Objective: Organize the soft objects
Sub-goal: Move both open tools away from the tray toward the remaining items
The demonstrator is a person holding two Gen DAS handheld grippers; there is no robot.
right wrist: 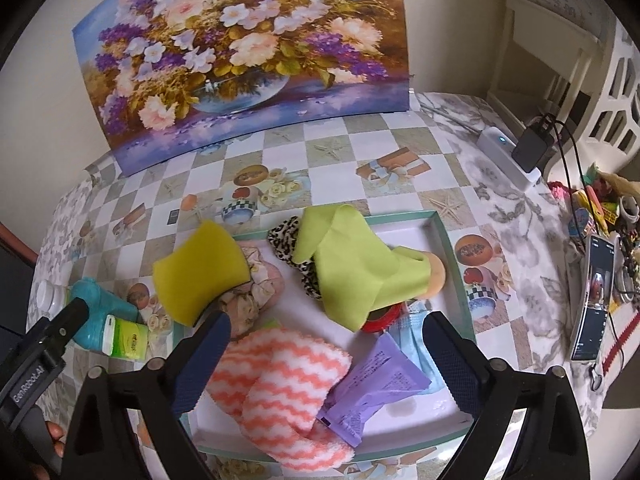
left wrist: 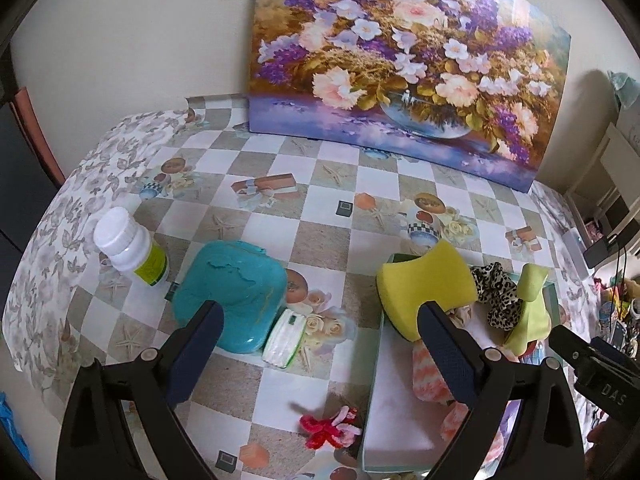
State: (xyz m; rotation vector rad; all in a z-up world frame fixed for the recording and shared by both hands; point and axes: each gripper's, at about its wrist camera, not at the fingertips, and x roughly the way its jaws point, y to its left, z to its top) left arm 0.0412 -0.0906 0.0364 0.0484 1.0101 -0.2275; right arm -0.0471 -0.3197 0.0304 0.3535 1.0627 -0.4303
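Note:
A shallow white tray with a green rim (right wrist: 454, 264) holds soft things: a yellow sponge (right wrist: 198, 272) leaning on its left edge, a lime cloth (right wrist: 352, 276), a leopard scrunchie (right wrist: 286, 236), a pink-and-white zigzag towel (right wrist: 280, 384), a purple packet (right wrist: 372, 388) and a blue mask. My right gripper (right wrist: 324, 364) is open and empty above the towel. My left gripper (left wrist: 320, 344) is open and empty over the tablecloth, left of the tray (left wrist: 384, 400). A red-pink scrunchie (left wrist: 330, 430) lies on the cloth below it. The sponge (left wrist: 426, 288) shows here too.
A teal box (left wrist: 230, 294), a tissue pack (left wrist: 284, 340) and a white bottle (left wrist: 128, 246) lie left of the tray. A flower painting (left wrist: 400, 52) leans on the wall. A phone (right wrist: 592, 296), a power bank and clutter are on the right.

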